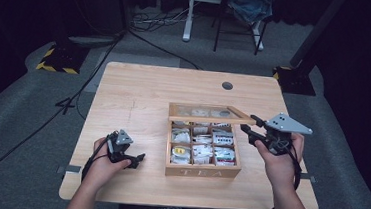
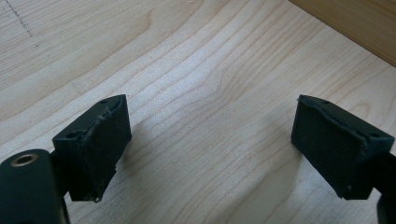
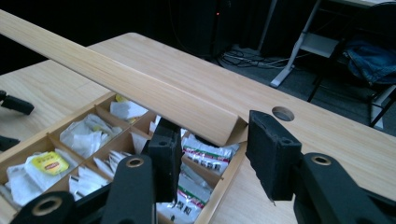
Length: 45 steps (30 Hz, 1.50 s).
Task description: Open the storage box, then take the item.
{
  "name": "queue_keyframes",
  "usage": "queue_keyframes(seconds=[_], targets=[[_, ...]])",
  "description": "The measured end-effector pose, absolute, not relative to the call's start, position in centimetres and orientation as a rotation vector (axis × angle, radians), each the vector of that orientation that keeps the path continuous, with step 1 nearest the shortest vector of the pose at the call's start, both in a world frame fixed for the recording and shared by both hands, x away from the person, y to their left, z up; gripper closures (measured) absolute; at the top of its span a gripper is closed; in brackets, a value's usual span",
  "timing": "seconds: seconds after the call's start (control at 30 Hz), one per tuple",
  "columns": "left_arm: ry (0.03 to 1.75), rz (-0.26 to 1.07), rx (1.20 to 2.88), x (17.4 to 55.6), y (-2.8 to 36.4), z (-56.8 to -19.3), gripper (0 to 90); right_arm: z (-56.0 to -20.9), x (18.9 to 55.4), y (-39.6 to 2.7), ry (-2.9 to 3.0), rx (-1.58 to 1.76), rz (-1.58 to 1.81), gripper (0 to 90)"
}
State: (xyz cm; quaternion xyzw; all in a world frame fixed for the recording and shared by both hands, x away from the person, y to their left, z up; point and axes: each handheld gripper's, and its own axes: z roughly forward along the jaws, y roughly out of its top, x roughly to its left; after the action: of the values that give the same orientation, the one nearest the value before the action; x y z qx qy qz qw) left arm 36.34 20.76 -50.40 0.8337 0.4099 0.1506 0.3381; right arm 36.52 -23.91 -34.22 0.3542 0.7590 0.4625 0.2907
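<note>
I am working at a pale wooden bench (image 1: 139,96) with a gripper in each hand. A wooden tea box (image 1: 202,172) is sitting near the bench's centre, slightly toward three o'clock, with the word TEA showing on its front wall.

My right gripper (image 1: 250,125) is holding the box's lid (image 1: 208,114) by its free corner at about three o'clock of the box. In the right gripper view its jaws are nearly closed, pinching the lid's edge (image 3: 140,88) between them. The lid is standing partly raised, hinged at the far side, roughly level above the back row and not yet swung fully open.

Under it, tea bags (image 1: 203,146) are lying in the box's compartments; one with a yellow tag (image 3: 49,163) is sitting in a front cell.

My left gripper (image 1: 136,161) is resting on the bench at about nine o'clock of the box, apart from it. Its jaws are standing wide open over bare wood, holding nothing.

I am judging the opening as about half done; no bag is being touched yet.
</note>
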Motion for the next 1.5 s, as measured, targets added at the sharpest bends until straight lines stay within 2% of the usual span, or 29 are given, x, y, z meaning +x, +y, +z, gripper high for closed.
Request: queue_keyframes(seconds=[0.73,0.83,0.93,1.5], targets=[[1.085,0.414,2.158,36.6,20.8,-50.4,16.9,-33.4,38.1,-23.4,1.951,0.99,1.274,56.4],[1.082,0.415,2.154,36.6,20.8,-50.3,19.6,-33.5,38.1,-23.4,1.95,0.985,1.283,56.3],[1.104,0.388,2.143,36.7,20.9,-50.1,26.8,-33.6,38.2,-23.6,1.954,0.995,1.299,56.3],[0.959,0.397,2.072,34.8,19.6,-44.8,29.2,-33.8,38.3,-23.7,1.953,1.001,1.318,55.9]])
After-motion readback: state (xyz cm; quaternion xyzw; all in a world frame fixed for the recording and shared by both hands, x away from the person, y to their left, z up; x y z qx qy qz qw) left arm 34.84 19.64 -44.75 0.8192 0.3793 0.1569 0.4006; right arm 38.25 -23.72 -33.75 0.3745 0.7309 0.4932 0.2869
